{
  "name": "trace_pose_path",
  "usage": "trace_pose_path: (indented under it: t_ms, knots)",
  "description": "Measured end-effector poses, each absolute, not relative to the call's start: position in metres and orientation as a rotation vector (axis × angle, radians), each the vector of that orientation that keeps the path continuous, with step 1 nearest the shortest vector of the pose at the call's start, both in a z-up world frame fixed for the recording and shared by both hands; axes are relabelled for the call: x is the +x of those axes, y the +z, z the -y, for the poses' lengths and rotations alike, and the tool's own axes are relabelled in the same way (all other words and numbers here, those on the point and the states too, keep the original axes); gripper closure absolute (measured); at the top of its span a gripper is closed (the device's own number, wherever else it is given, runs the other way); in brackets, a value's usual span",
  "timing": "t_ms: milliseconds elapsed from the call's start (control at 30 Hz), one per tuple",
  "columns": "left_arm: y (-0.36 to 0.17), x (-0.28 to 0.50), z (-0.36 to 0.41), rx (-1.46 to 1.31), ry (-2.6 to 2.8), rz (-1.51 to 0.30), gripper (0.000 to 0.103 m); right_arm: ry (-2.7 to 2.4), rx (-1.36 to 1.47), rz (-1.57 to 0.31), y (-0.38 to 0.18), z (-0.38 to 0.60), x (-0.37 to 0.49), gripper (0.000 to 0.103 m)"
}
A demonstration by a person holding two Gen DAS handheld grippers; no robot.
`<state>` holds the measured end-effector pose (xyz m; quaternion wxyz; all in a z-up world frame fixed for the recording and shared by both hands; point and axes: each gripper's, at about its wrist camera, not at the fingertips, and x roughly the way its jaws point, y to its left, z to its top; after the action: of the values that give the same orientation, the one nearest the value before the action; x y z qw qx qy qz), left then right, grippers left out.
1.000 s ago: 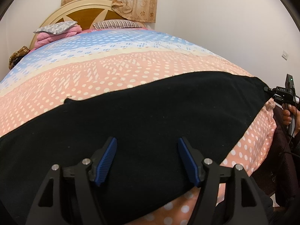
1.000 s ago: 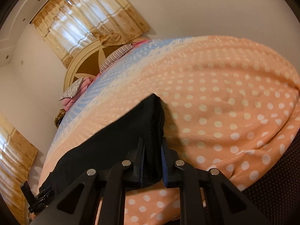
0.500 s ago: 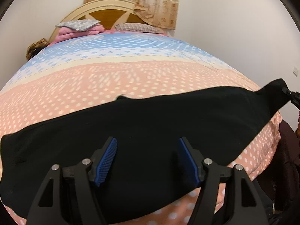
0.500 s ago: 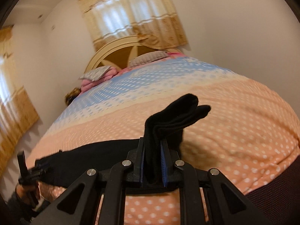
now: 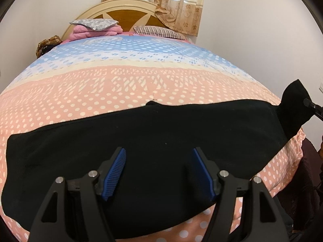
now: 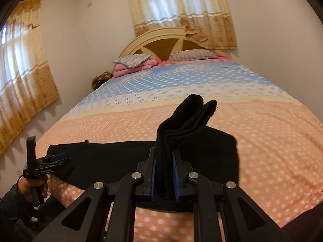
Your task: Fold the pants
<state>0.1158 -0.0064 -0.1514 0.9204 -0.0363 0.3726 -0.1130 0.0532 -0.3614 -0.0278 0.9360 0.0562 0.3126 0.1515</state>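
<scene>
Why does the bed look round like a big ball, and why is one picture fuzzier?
Left wrist view: the fisheye lens bulges the bed into a dome, yet dots and black pants look sharp. Right wrist view: same bending, but the bedspread dots smear into streaks, motion blur; the curtains glow with window light.

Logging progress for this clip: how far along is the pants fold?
Early. Done: black pants lie spread across the bedspread. In hand: right gripper is shut on one lifted end; left gripper is open above the cloth. Left: no crosswise fold shows yet.
</scene>
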Motion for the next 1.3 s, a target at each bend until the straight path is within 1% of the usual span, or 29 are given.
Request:
trace_pose_path:
  t_ms: [333,467,700,767,800,833,867,967,1033,1100,1167,1300]
  knots:
    - [-0.152,0.112,-0.009,-0.087,-0.199,-0.759,0.032,0.475,0.028,-0.7,-0.047,0.273,0.073,0.089]
    - [-0.155,0.109,-0.011,-0.094,-0.198,-0.76,0.032,0.516,-0.034,-0.737,-0.064,0.238,0.081,0.089]
    - [-0.153,0.105,-0.003,-0.095,-0.221,-0.763,0.032,0.541,-0.096,-0.816,-0.095,0.209,0.092,0.089]
    - [-0.151,0.104,0.006,-0.085,-0.248,-0.762,0.032,0.534,-0.136,-0.881,-0.111,0.204,0.098,0.086]
    - [-0.149,0.104,0.011,-0.077,-0.263,-0.76,0.032,0.527,-0.143,-0.89,-0.115,0.204,0.099,0.083]
    - [-0.147,0.105,0.016,-0.069,-0.276,-0.759,0.032,0.526,-0.141,-0.905,-0.119,0.206,0.1,0.076]
    - [-0.145,0.106,0.022,-0.058,-0.292,-0.758,0.032,0.54,-0.132,-0.92,-0.119,0.208,0.099,0.071]
    - [-0.138,0.109,0.045,-0.023,-0.362,-0.761,0.032,0.604,-0.099,-0.928,-0.109,0.221,0.093,0.063]
    - [-0.133,0.113,0.063,-0.005,-0.414,-0.761,0.032,0.626,-0.082,-0.908,-0.099,0.233,0.088,0.062]
    - [-0.128,0.12,0.082,-0.019,-0.486,-0.766,0.032,0.608,-0.072,-0.872,-0.092,0.248,0.085,0.058]
    - [-0.127,0.127,0.097,-0.056,-0.546,-0.777,0.032,0.55,-0.05,-0.829,-0.086,0.268,0.086,0.057]
    - [-0.129,0.146,0.131,-0.114,-0.645,-0.832,0.032,0.455,0.179,-0.813,-0.091,0.325,0.101,0.057]
